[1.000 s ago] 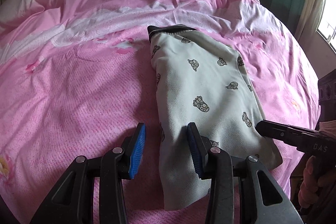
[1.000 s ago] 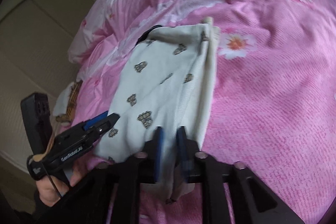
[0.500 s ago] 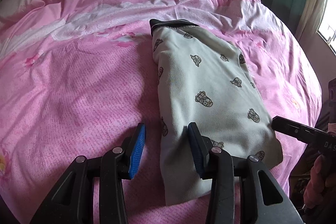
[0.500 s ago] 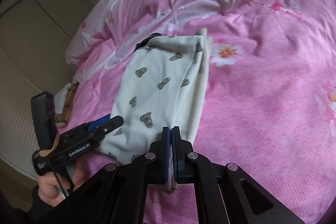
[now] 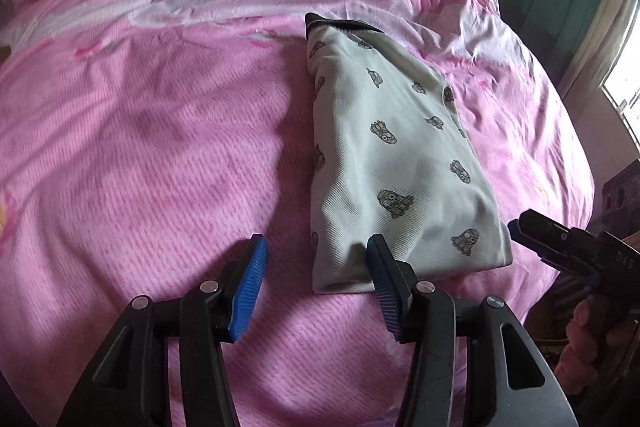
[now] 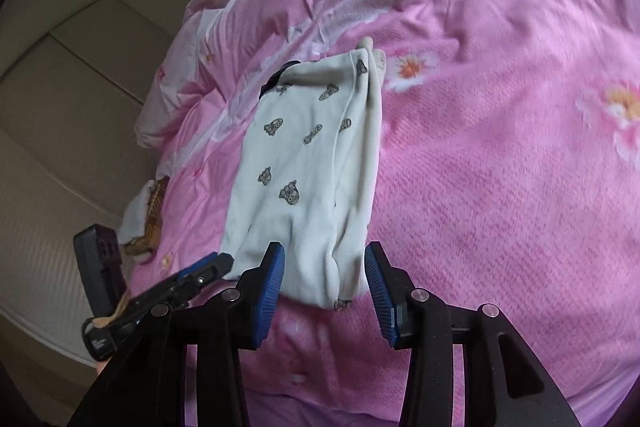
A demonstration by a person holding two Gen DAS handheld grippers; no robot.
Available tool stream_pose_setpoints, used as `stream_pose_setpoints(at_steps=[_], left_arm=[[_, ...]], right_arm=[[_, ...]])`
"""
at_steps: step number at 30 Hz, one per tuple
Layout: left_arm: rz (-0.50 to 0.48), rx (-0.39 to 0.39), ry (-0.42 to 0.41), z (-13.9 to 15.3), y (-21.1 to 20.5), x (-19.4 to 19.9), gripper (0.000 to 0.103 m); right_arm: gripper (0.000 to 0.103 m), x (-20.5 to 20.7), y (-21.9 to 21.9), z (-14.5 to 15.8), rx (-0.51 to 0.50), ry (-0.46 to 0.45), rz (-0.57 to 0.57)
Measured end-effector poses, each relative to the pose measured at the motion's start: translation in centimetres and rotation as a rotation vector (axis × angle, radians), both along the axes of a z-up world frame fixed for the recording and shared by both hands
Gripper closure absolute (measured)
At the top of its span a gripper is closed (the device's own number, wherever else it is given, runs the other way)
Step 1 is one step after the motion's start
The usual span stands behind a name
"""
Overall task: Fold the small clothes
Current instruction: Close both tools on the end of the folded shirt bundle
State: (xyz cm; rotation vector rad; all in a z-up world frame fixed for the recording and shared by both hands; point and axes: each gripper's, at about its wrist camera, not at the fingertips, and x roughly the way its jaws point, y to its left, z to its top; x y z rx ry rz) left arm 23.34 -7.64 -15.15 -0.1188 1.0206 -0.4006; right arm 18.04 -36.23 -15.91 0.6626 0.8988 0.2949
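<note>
Garment (image 5: 384,163), pale with a small grey print, lies folded into a long narrow strip on the pink bed cover (image 5: 160,147), its dark collar toward 12 o'clock; judged set flat so the near hem can be taken for the next fold. Left gripper (image 5: 316,283) is spread, the hem's corner lying loose between its pads. Right gripper (image 6: 324,291), jaws just opened, straddles the hem unpressed. Both point obliquely downward.

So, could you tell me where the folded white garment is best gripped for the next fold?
Probably the near short edge of the garment, approached from the near side: it lies flat and lengthwise, stacked layers ending right before both open tongs.
</note>
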Motion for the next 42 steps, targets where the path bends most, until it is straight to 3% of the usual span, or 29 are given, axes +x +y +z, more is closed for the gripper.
stream_pose_setpoints(at_steps=[3,6,12,17,23,26,28,31,36,42], left_arm=[[0.013,-0.046,0.018,-0.1,0.0,-0.1,0.048],[0.049,-0.07,0.025,-0.3,-0.2,-0.2,0.047],[0.184,-0.127,0.034,-1.2,-0.9,-0.1,0.048],[0.22,-0.153,0.049,-2.0,-2.2,0.0,0.053],[0.255,-0.199,0.057,-3.1,-2.5,0.1,0.067],[0.252,-0.22,0.062,-3.4,-2.9,0.4,0.076],[0.254,-0.227,0.063,-3.6,-3.0,0.6,0.086],[0.251,-0.233,0.066,-3.8,-2.9,0.8,0.092],[0.245,-0.217,0.036,-2.8,-2.7,0.8,0.093],[0.247,-0.231,-0.013,-0.4,-0.7,0.4,0.093]], right_arm=[[0.059,0.8,-1.0,0.1,0.013,-0.017,-0.006],[0.042,3.2,-2.4,0.2,0.011,-0.025,-0.002],[0.042,8.9,-4.0,0.2,0.001,-0.025,0.048],[0.042,13.2,-4.0,-1.0,-0.007,0.004,0.09],[0.042,17.5,-4.1,-2.9,0.039,0.016,0.164],[0.048,19.1,-3.0,-3.6,0.063,0.015,0.233],[0.066,19.9,-2.3,-4.1,0.08,0.025,0.276],[0.083,20.4,-1.8,-4.6,0.112,0.033,0.298],[0.088,19.5,-1.9,-3.3,0.103,-0.008,0.275],[0.088,18.4,-1.2,0.6,0.078,-0.066,0.258]])
